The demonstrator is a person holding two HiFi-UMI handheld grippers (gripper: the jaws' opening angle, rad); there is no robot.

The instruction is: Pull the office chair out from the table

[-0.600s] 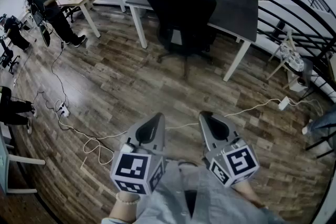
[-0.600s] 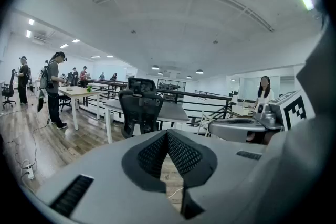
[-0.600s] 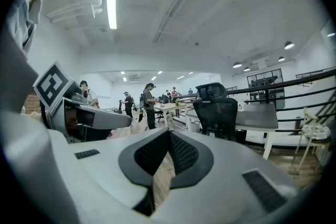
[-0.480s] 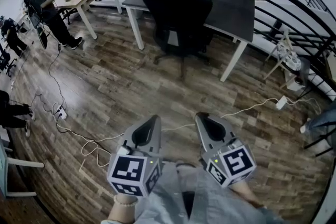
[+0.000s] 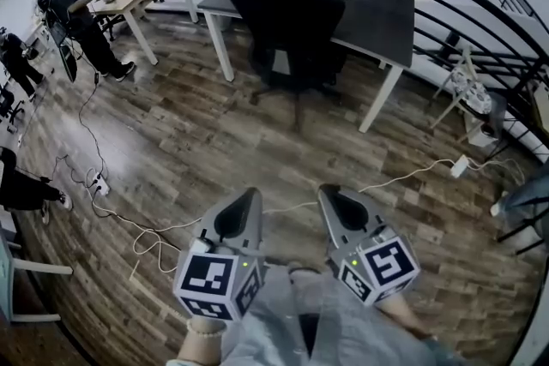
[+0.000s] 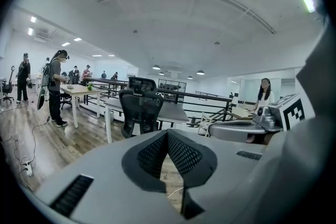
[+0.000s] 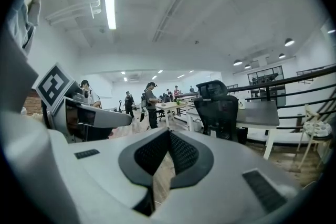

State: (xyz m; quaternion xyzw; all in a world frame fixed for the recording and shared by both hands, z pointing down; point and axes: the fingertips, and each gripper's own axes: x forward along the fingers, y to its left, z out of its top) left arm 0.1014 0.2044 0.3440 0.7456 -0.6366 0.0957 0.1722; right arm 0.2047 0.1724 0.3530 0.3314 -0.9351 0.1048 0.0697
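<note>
- The left gripper has its jaws clenched together. Nothing is between them.
- The right gripper is the same, jaws pressed shut and empty.
- Both grippers are held side by side, close to the person's body, and point a little downward toward the chair.
- The office chair stands well apart from both grippers, across an open stretch of wooden floor. Its seat is tucked under the dark tabletop and its backrest faces the person.
- A white cable lies on the floor, to the right of the way to the chair.
- I judge that the step in hand is the approach. The pull itself is not yet begun.
- The next move calls for coming closer and releasing the jaws. They should then close on the top or the edge of the backrest and draw the chair straight back, away from the tabletop.
</note>
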